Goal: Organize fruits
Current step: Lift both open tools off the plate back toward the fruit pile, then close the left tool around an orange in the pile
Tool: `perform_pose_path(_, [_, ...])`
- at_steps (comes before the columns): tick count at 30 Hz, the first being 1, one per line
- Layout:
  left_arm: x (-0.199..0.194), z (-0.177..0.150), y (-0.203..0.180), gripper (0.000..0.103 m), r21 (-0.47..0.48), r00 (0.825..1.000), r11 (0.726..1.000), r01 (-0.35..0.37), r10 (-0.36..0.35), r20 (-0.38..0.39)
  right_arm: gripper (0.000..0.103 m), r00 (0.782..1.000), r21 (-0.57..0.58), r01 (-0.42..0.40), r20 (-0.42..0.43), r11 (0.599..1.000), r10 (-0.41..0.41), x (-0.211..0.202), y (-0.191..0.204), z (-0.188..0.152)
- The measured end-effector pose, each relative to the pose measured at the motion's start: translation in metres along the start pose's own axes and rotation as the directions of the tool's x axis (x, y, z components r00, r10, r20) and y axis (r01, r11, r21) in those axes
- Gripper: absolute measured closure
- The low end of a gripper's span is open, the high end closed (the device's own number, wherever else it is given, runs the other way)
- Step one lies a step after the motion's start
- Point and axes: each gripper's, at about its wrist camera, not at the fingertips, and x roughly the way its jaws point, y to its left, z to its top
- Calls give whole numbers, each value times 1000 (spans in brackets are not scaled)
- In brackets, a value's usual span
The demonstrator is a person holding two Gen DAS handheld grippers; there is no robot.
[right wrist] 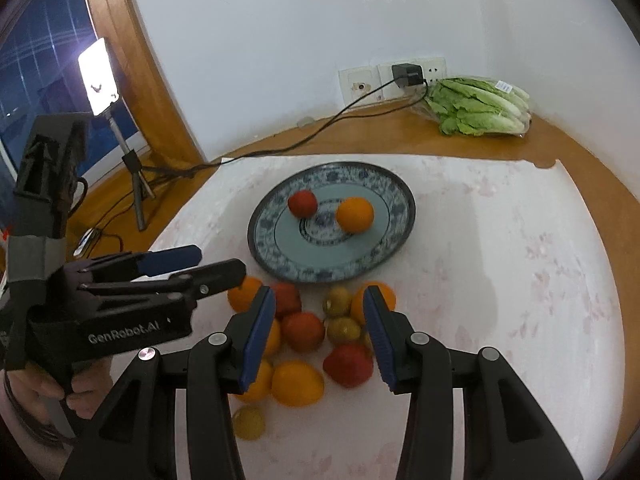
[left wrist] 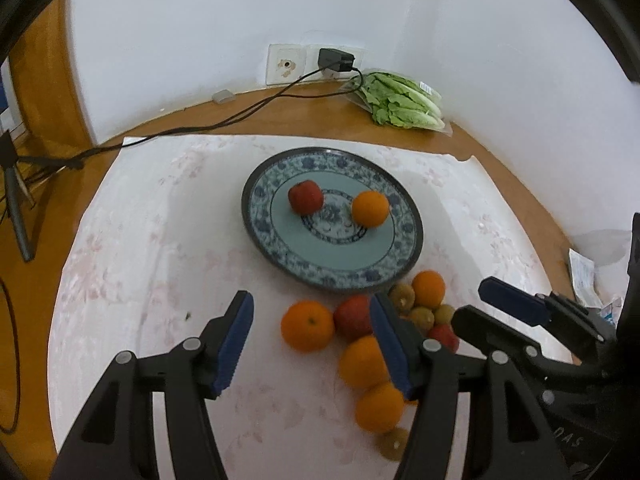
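A blue-patterned plate sits on the white cloth and holds a red apple and an orange. In front of the plate lies a loose heap of oranges, red apples and brown-green kiwis. My left gripper is open and empty above the heap's left side; it also shows in the right wrist view. My right gripper is open and empty above the heap's middle; it also shows in the left wrist view.
A bag of lettuce lies by the back wall. A black charger is plugged into the wall sockets, and its cable runs left over the wooden table. A lamp on a small tripod stands at the left.
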Motion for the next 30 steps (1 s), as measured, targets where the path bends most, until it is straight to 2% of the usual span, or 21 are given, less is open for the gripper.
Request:
perform_pose_path(17, [4, -35, 10, 39, -40, 998, 999, 12, -15, -54, 56, 999, 47, 37, -33, 998, -36, -9, -6, -40])
perform_pose_path(30, [16, -26, 12, 39, -54, 1000, 998, -11, 10, -25, 56, 999, 73, 32, -40, 997, -29, -7, -13, -49])
